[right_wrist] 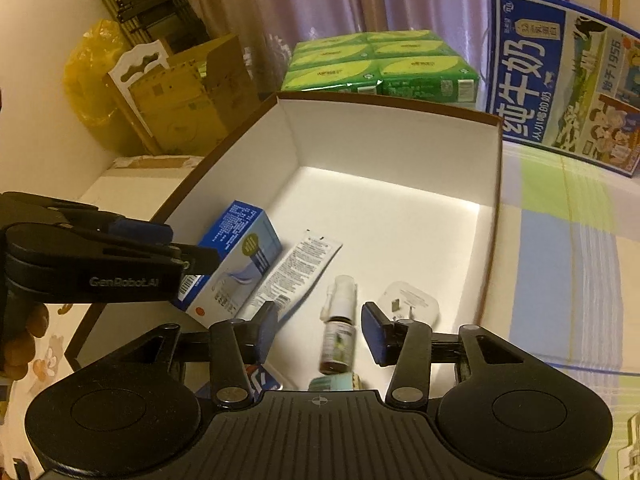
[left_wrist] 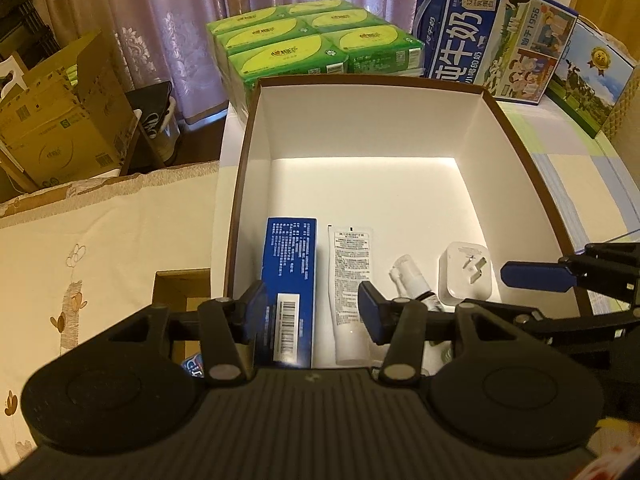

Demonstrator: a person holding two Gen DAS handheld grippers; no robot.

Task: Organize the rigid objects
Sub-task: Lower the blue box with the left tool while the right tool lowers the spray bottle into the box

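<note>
A brown-rimmed box with white walls holds a blue carton, a white tube, a small spray bottle and a white plug adapter. My left gripper hovers over the box's near left part, open; the carton and tube show in its gap, untouched by its pads. In the right wrist view the spray bottle is blurred between the spread pads of my right gripper, touching neither. Blue carton, tube and adapter lie around it. The left gripper reaches in from the left.
Green tissue packs and a blue milk case stand behind the box. Cardboard boxes sit on the floor at left, and a small open carton lies beside the box. A hand holds the left gripper.
</note>
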